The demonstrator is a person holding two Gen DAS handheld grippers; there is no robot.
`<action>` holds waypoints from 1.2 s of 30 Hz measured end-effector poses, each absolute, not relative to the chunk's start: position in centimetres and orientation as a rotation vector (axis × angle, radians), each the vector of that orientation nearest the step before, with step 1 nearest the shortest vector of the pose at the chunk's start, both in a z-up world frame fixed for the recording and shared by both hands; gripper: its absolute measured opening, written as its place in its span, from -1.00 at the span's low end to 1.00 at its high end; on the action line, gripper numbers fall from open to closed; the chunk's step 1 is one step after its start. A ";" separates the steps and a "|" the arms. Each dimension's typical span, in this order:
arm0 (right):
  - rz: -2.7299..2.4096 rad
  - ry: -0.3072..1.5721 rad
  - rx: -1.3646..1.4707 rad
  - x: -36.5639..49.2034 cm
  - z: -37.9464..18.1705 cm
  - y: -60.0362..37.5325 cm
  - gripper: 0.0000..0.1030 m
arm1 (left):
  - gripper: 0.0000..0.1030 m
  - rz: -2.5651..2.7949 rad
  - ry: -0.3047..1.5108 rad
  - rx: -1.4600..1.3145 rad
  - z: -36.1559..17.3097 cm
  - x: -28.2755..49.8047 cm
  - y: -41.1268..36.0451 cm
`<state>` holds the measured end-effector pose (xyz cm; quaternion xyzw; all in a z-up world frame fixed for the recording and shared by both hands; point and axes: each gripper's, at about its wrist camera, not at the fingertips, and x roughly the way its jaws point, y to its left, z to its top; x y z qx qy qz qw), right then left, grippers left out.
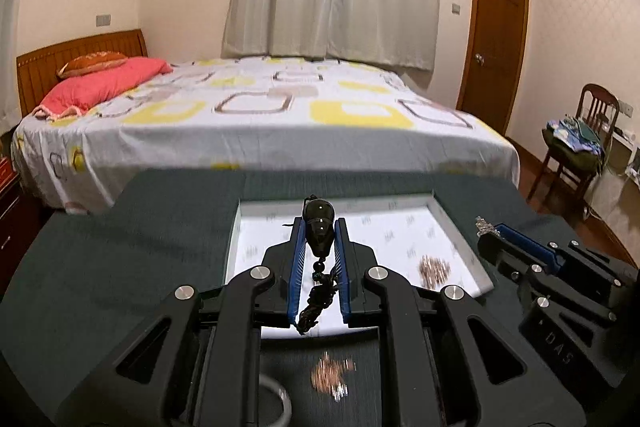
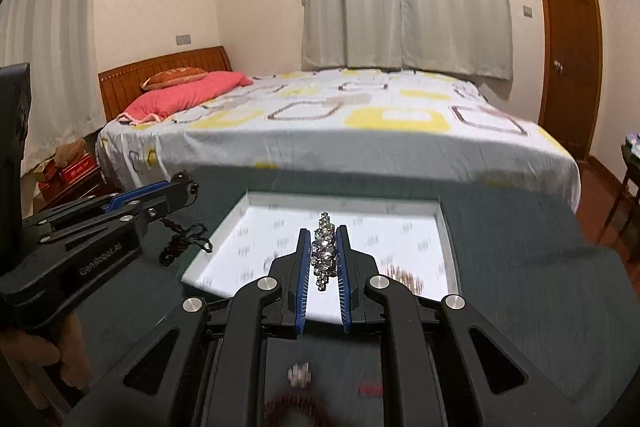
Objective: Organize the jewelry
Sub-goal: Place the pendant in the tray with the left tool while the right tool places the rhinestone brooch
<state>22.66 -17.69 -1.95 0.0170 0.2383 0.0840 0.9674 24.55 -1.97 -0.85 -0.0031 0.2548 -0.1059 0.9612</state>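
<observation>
My left gripper (image 1: 319, 227) is shut on a dark oval pendant (image 1: 319, 227) whose beaded black cord (image 1: 316, 299) hangs between the fingers, above the near edge of a white shallow box (image 1: 452, 227). My right gripper (image 2: 324, 239) is shut on a silver rhinestone piece (image 2: 324, 251) above the same box (image 2: 256, 215). A rose-gold chain (image 1: 434, 269) lies in the box's right part. In the right wrist view the left gripper (image 2: 176, 193) shows at the left with its cord (image 2: 184, 239) dangling. In the left wrist view the right gripper (image 1: 490, 231) shows at the right.
The box sits on a dark green cloth (image 1: 120, 247). On the cloth near me lie another rose-gold chain (image 1: 334, 373), a pale bangle (image 1: 280, 395), a small silver piece (image 2: 300, 375) and a dark red beaded ring (image 2: 296, 411). A bed (image 1: 260, 115) stands behind.
</observation>
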 end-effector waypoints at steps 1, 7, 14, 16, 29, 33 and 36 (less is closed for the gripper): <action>0.168 0.481 0.030 23.4 -2.1 -17.6 -0.74 | -0.71 -0.212 0.508 -0.005 -0.9 25.5 -2.1; 0.168 0.583 0.045 27.8 -6.0 -17.4 -0.74 | -0.71 -0.185 0.590 0.019 -5.0 29.7 -2.0; 0.176 0.730 0.057 30.6 -11.3 -16.9 -0.74 | -0.71 -0.171 0.750 0.033 -10.9 32.7 -1.6; 0.177 0.759 0.051 31.1 -12.3 -16.7 -0.74 | -0.71 -0.171 0.786 0.042 -12.0 33.2 -1.6; 0.178 0.840 0.063 32.7 -13.8 -16.6 -0.74 | -0.69 -0.173 0.883 0.054 -14.6 34.5 -1.8; 0.182 0.845 0.060 32.8 -13.9 -16.4 -0.50 | -0.35 -0.168 0.884 0.057 -14.7 34.5 -1.8; 0.169 0.819 0.067 32.6 -13.5 -16.7 0.00 | -0.18 -0.164 0.881 0.051 -14.6 34.3 -1.7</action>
